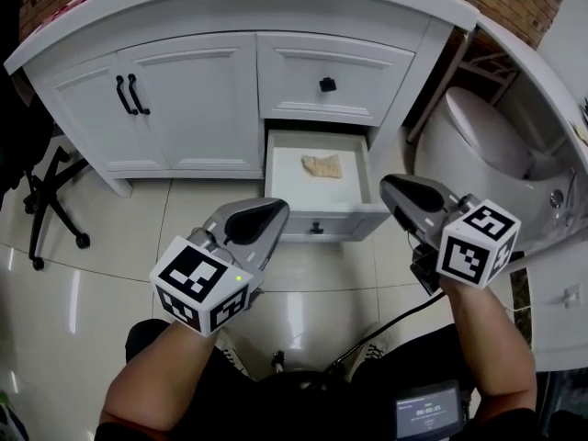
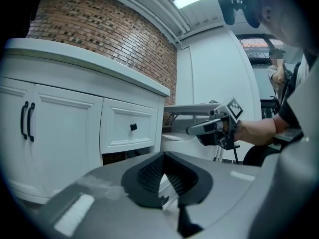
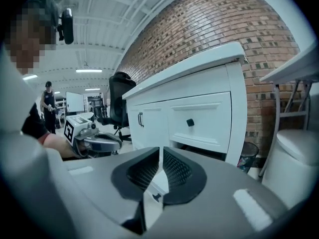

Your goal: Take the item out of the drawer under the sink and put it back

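**A:** What's at the far left?

**B:** A black chair (image 1: 50, 191) on the tiled floor (image 1: 92, 274). Next to it is the white cabinet under the counter (image 1: 230, 7), its double doors (image 1: 184, 99) shut, with two black handles (image 1: 129, 95).

**A:** And the left gripper?

**B:** The left gripper (image 1: 266, 211) hovers above the floor, near the open drawer's front left corner. Its fingers are pressed together with nothing between them.

**A:** Where's the item?

**B:** The lower drawer (image 1: 317, 223) is pulled out beneath a shut upper drawer (image 1: 367, 72) with a black knob (image 1: 326, 84). A crumpled tan item (image 1: 322, 165) lies on the drawer bottom, a little right of the middle. Neither gripper touches it.

**A:** The right side?

**B:** The right gripper (image 1: 390, 186) is held just off the drawer's front right corner. Its fingers are drawn together too, and they hold nothing. Beyond it, past the cabinet's end, stands a white toilet (image 1: 478, 145)
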The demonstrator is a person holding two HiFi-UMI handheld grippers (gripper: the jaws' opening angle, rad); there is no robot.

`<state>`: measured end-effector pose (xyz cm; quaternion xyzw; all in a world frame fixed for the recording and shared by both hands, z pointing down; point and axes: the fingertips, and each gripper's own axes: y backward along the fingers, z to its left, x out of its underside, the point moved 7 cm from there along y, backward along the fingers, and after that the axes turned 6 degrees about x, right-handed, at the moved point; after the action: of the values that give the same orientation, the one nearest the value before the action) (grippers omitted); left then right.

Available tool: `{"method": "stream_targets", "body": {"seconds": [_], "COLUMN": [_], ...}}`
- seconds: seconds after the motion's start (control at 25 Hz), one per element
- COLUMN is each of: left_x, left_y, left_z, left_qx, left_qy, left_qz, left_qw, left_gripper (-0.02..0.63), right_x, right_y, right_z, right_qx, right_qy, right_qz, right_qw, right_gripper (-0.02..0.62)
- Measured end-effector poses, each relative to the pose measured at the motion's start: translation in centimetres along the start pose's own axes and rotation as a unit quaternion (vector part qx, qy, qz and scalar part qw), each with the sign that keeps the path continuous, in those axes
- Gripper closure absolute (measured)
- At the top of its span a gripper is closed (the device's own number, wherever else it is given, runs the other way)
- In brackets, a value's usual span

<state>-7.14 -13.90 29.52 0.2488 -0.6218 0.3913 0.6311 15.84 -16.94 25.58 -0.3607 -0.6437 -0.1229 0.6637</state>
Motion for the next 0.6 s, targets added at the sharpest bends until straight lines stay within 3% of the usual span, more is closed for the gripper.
{"method": "stream_targets", "body": {"seconds": [0.24,0.44,0.6], "left_x": [0.0,0.1,0.1], "left_y": [0.0,-0.3,-0.5], "left_z": [0.6,0.2,0.0], "left_qx": [-0.001,0.014,0.020], "left_qy": [0.013,0.016,0.017], "left_qz": [-0.004,-0.001,0.000], "left_qw": [0.9999,0.9998,0.9996], "left_gripper": [0.601,0.601,0.601], "right_x": [-2.1,-1.9,-0.3], "right_y": [-3.8,-9.5,-14.0], "right_z": [-1.5,-2.9,-4.8], "right_qx": [-0.005,-0.017,-0.017], "right_qy": [0.098,0.190,0.229], "right_qz": [0.048,0.116,0.166], "right_qw": [0.994,0.975,0.959], "right_gripper": [0.574,0.551,0.525]}}
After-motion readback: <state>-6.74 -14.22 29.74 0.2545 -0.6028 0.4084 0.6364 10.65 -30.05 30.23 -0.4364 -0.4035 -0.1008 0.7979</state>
